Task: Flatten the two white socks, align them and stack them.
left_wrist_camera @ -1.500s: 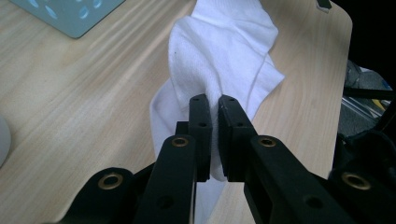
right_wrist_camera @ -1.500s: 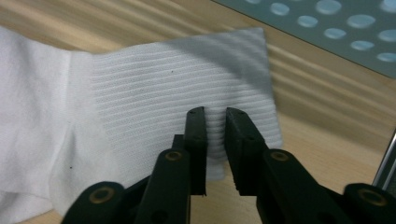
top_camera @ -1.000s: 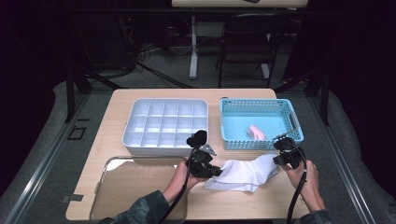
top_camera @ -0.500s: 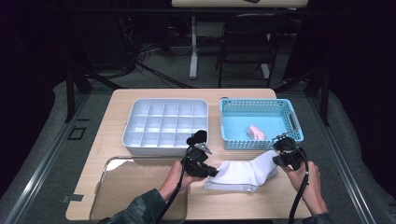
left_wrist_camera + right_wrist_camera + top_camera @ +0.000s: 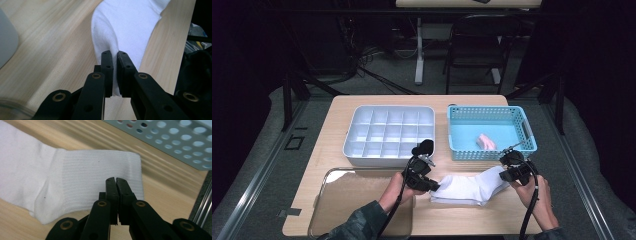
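Two sets of jaws are clamped on one white sock (image 5: 469,187) that lies stretched on the table (image 5: 332,145) between them: my left jaws (image 5: 114,53) pinch a fold at its toe end, my right jaws (image 5: 115,180) pinch the ribbed cuff. To do this well I judge both grips should stay tight and move together, keeping the cloth taut enough to stay flat but not so tight that it slips out of a pinch; if I fold it, one end should travel over the other in a low arc. Ahead of my right jaws stands the blue basket (image 5: 522,120) with a pink thing (image 5: 486,141) inside, close enough to catch the cuff. Beyond my left jaws sits the grey tray (image 5: 362,152), and a clear lid (image 5: 324,185) lies just beside them, near enough to bump
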